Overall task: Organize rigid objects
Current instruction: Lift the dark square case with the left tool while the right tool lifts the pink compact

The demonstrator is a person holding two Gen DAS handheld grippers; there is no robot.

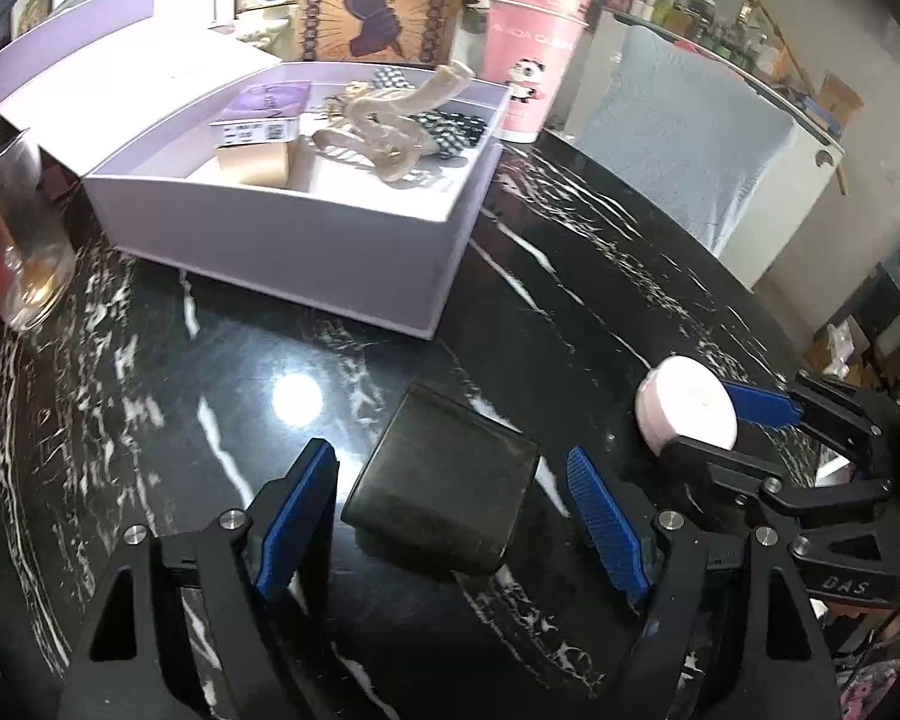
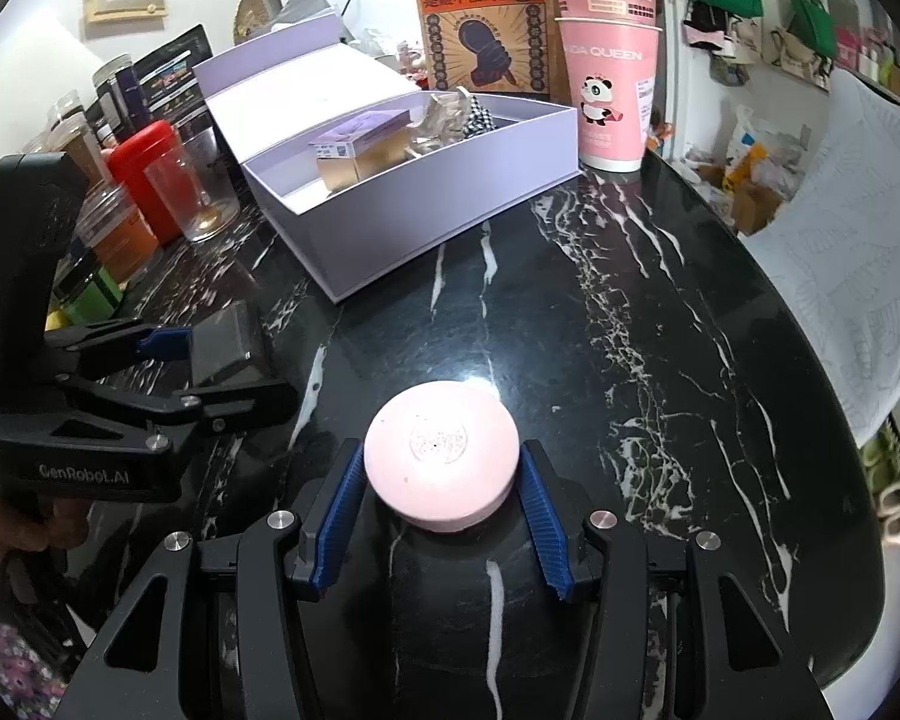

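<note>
dark block sat on the table between the spread fingers of the left gripper, not yet touched, lined up for a pickup | pink round case pinched by right gripper fingers, near side | purple box left open far back, probably where both get dropped

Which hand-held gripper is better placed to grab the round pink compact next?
Right. The right hand-held gripper already has its blue fingers on both sides of the round pink compact; the left hand-held gripper straddles the dark square case.
</note>
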